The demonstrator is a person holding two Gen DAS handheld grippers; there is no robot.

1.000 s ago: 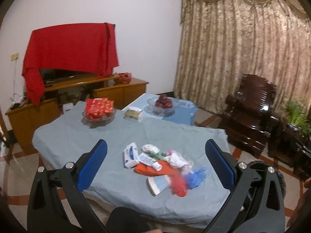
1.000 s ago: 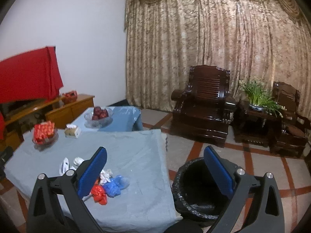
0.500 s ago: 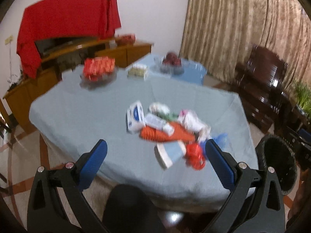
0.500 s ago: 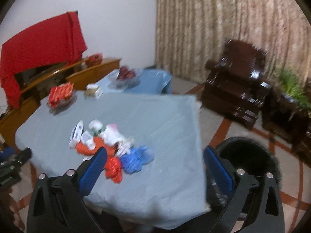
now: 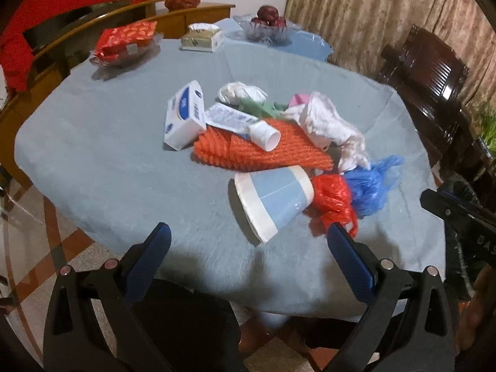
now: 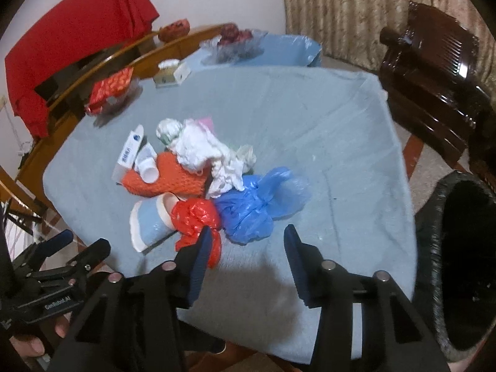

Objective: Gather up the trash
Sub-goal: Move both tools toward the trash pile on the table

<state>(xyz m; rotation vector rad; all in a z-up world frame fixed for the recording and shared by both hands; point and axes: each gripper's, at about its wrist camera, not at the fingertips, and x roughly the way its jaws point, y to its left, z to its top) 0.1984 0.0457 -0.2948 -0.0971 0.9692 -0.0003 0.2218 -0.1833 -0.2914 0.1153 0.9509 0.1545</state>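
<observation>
A pile of trash lies on the blue-clothed table (image 5: 102, 161): a paper cup (image 5: 272, 198) on its side, a red plastic bag (image 5: 333, 200), a blue plastic bag (image 5: 372, 183), orange netting (image 5: 260, 152), a white box (image 5: 185, 114), a tube (image 5: 238, 124) and crumpled white tissue (image 5: 328, 124). My left gripper (image 5: 248, 248) is open, hovering just short of the cup. My right gripper (image 6: 246, 245) is open, half-narrowed, just in front of the blue bag (image 6: 257, 204) and red bag (image 6: 195, 220). A bin with a black liner (image 6: 462, 263) stands right of the table.
Far on the table stand a dish of red packets (image 5: 124, 43), a tissue box (image 5: 201, 38) and a fruit bowl (image 5: 266, 24). A dark wooden armchair (image 6: 434, 80) is beyond the bin. A wooden cabinet with a red cloth (image 6: 62, 43) lines the wall.
Both grippers have moved forward and down towards the trash pile. The right gripper's jaws have narrowed. Nothing has been picked up.
</observation>
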